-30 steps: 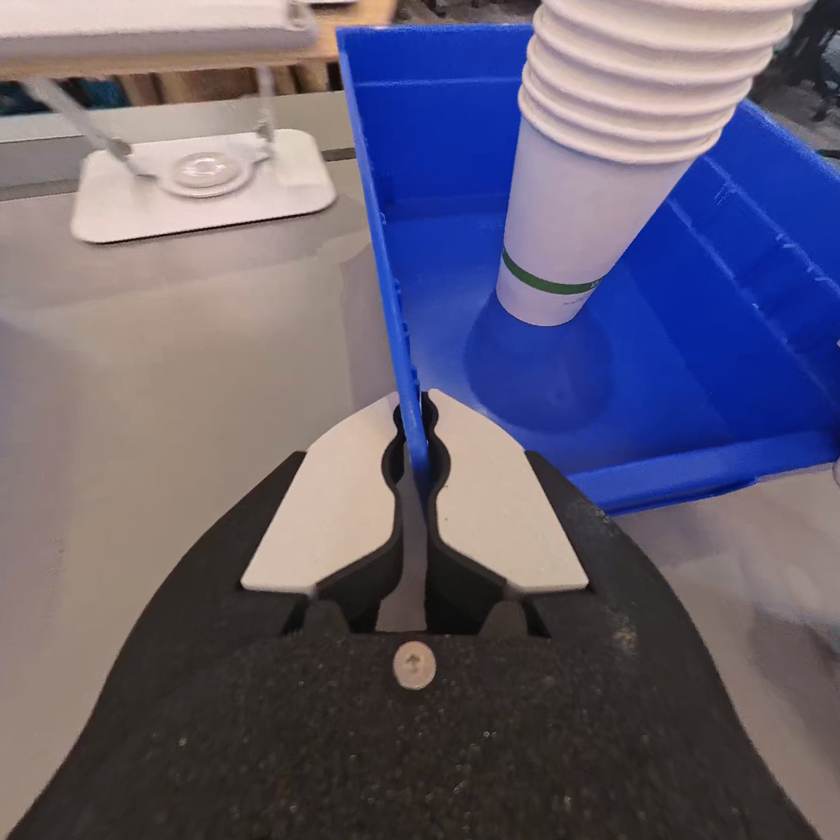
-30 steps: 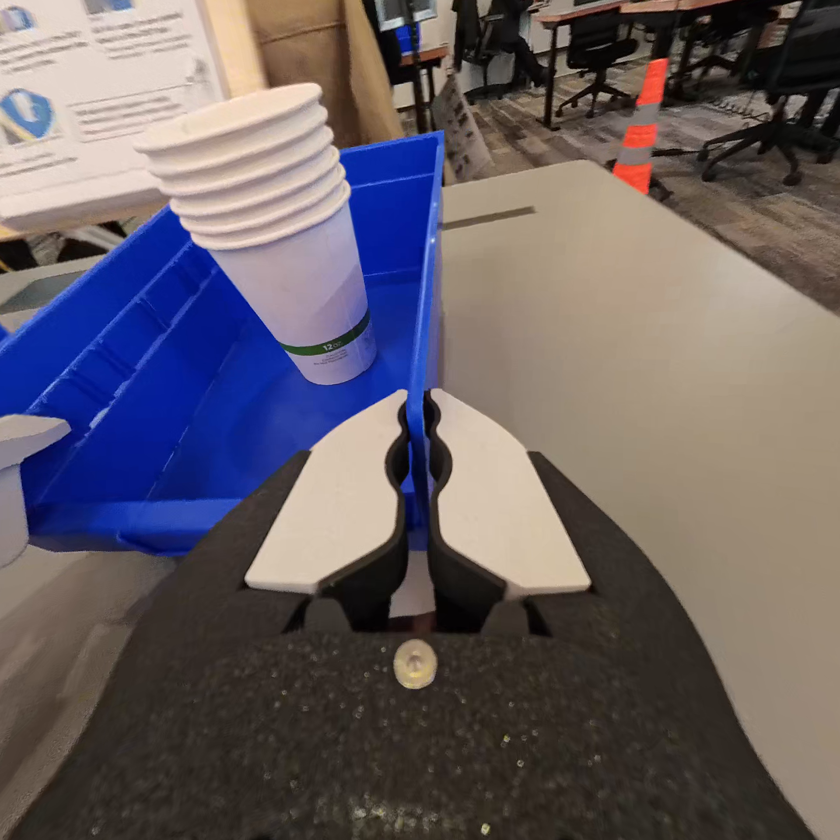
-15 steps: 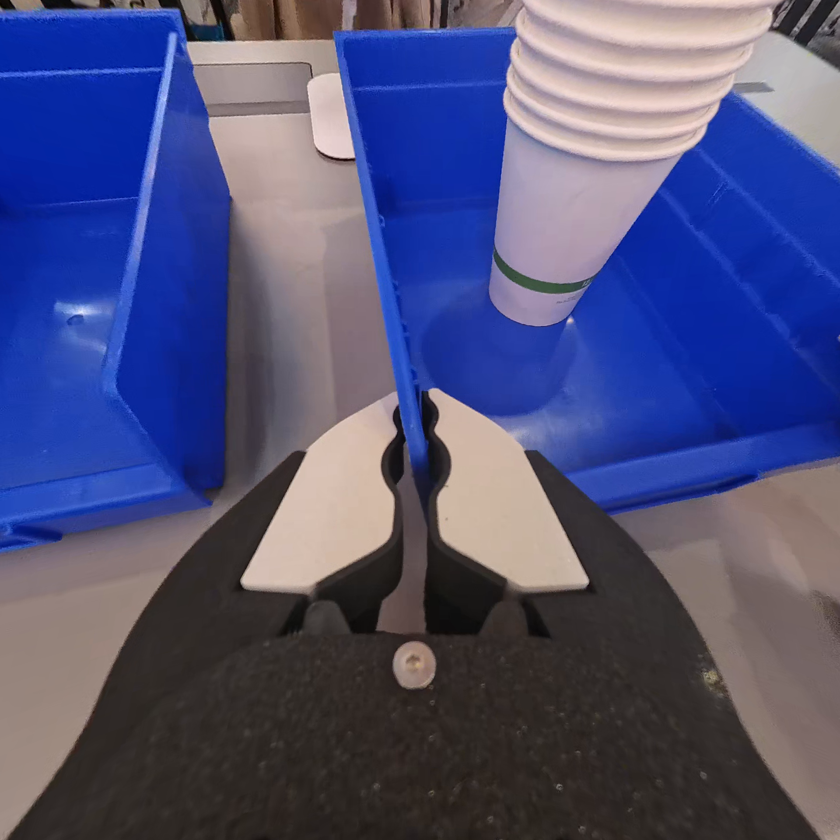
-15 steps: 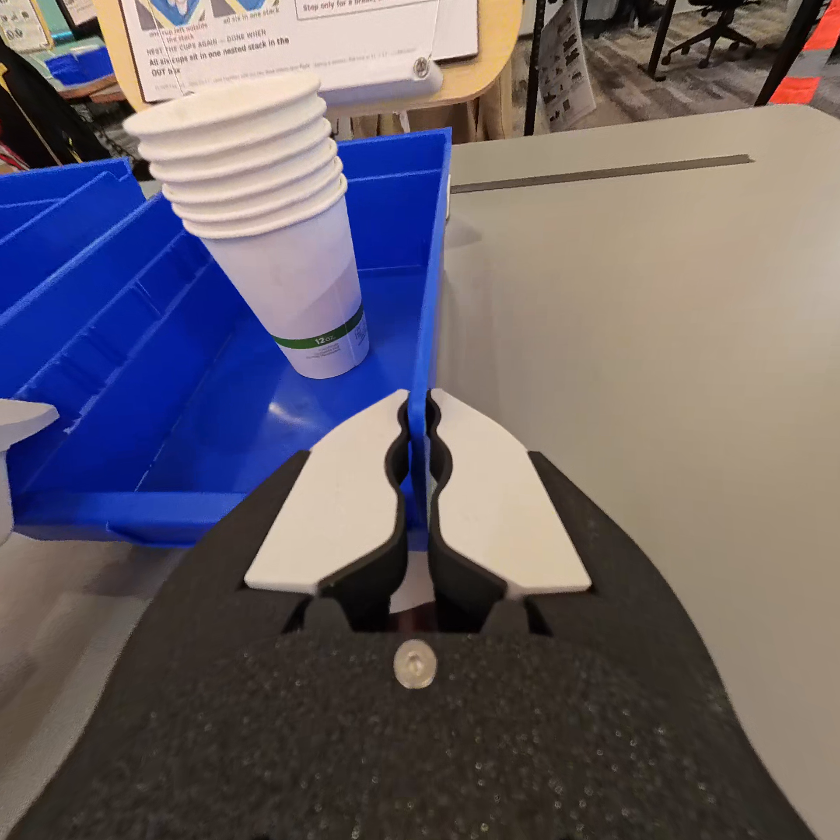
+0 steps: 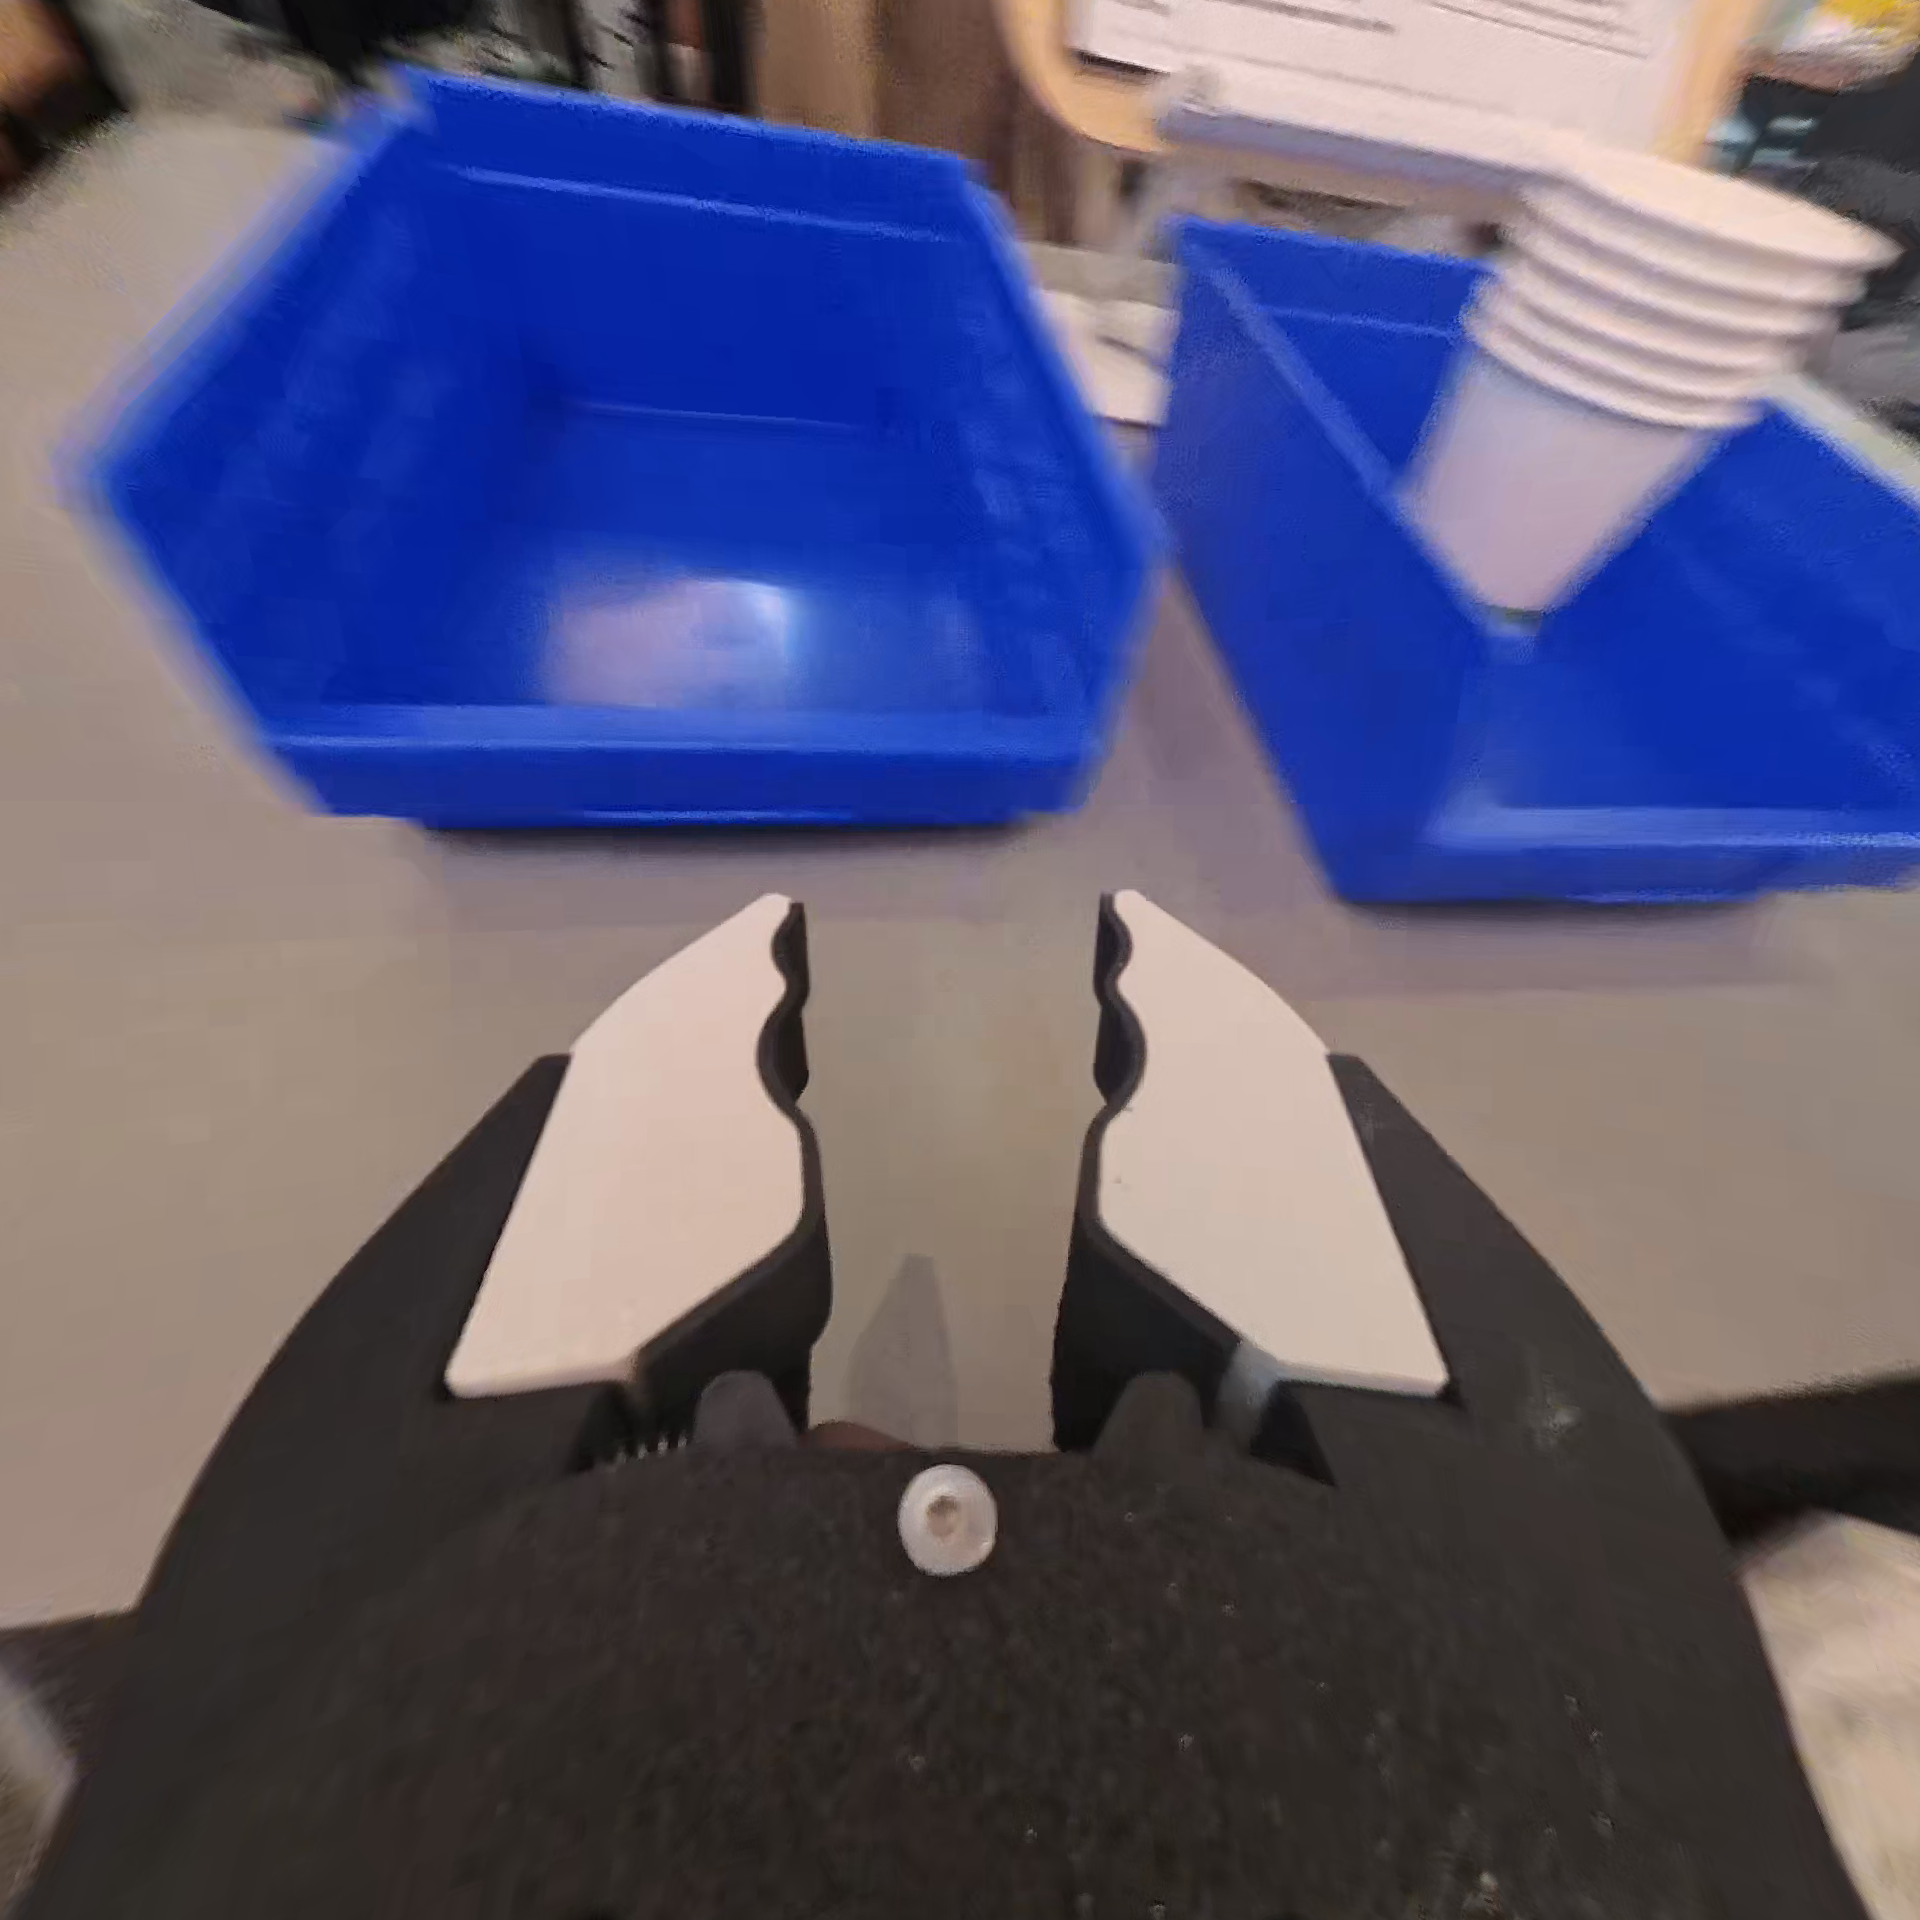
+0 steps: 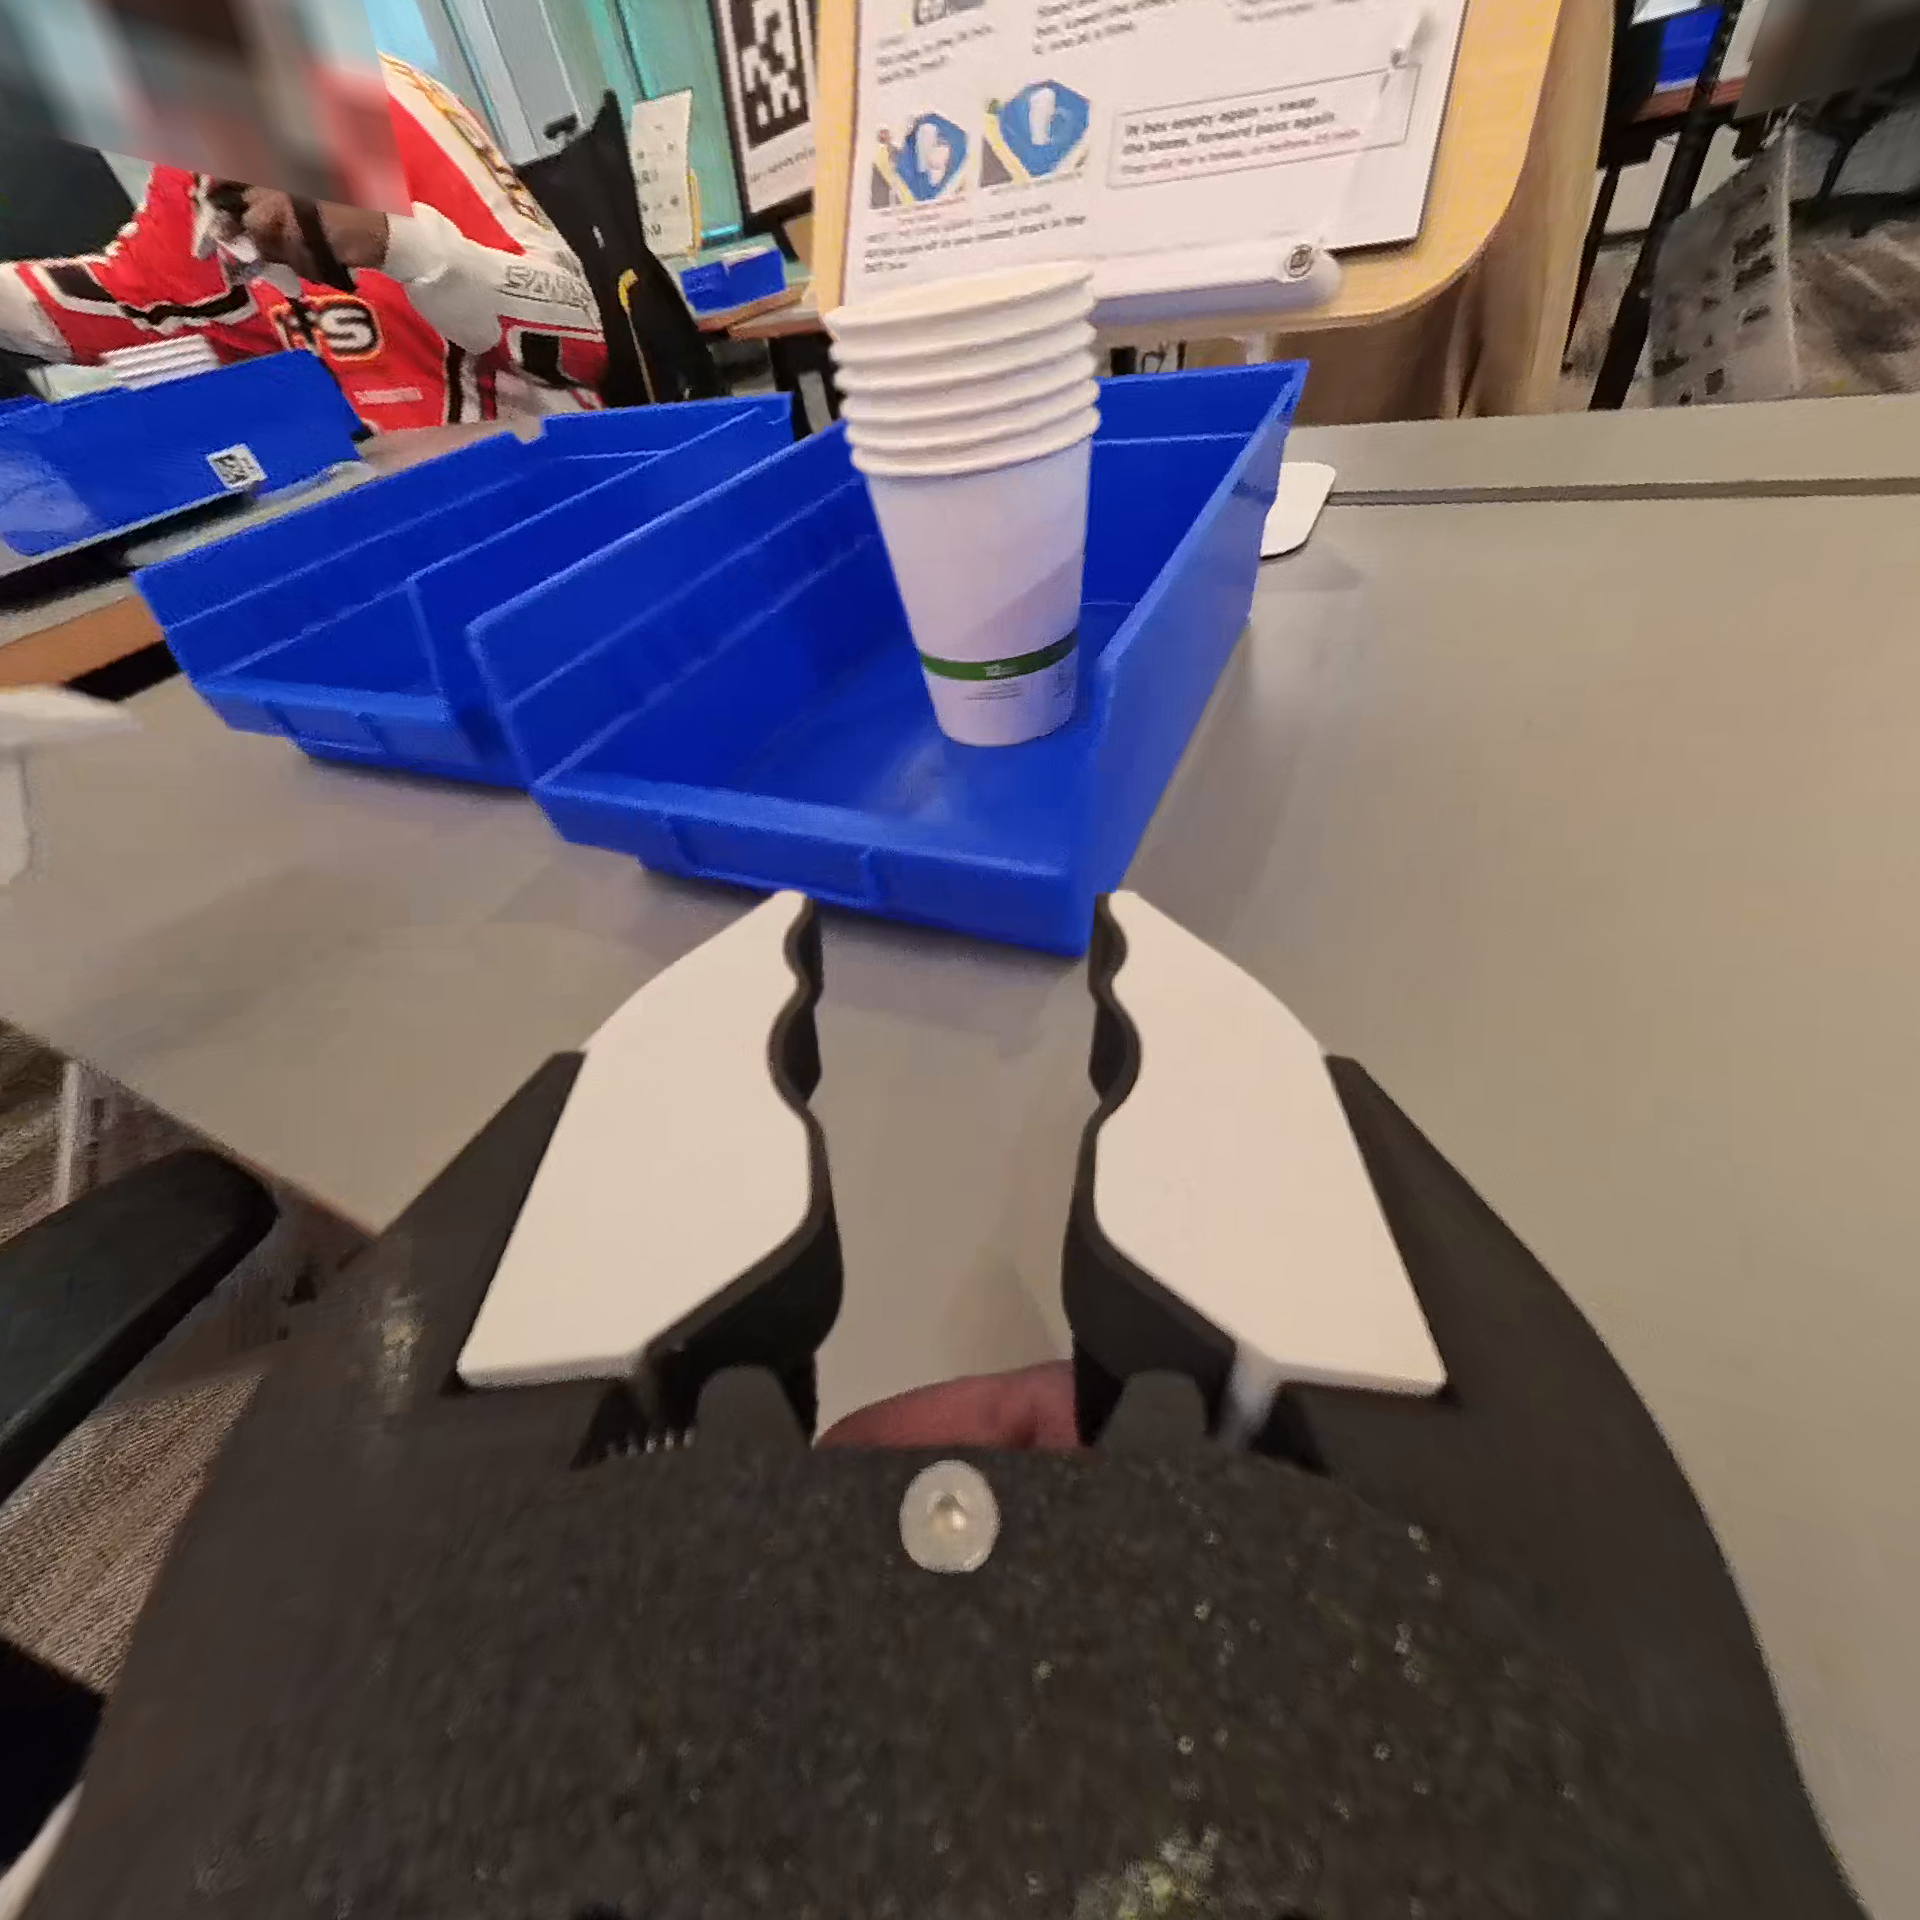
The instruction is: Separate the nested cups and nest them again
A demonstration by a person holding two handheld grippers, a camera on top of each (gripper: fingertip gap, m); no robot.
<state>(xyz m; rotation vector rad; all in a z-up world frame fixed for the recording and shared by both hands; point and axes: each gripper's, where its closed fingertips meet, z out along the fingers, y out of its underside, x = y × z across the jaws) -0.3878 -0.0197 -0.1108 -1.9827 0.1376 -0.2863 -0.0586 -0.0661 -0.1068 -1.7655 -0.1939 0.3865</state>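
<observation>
A stack of several nested white paper cups [image 6: 977, 499] with a green band stands upright in the right blue bin [image 6: 790, 831]. It also shows in the left wrist view [image 5: 1590, 395], inside that bin [image 5: 1351, 644]. A second blue bin [image 5: 623, 769], holding nothing, stands to the left of it and also shows in the right wrist view [image 6: 312, 623]. My left gripper [image 5: 951, 925] is open and empty over the grey table, short of both bins. My right gripper [image 6: 951, 914] is open and empty just before the right bin's front wall.
The bins sit on a grey table [image 6: 1558, 831]. A board with instruction sheets [image 6: 1143, 135] stands behind them on a white base [image 6: 1294, 509]. A person in a red and white shirt [image 6: 343, 312] is at another table, with more blue bins [image 6: 156, 447].
Both grippers let go of the right bin's side walls, opened, and drew back toward the table's near side. The left view now faces the left bin. The cup stack stays in the right bin.
</observation>
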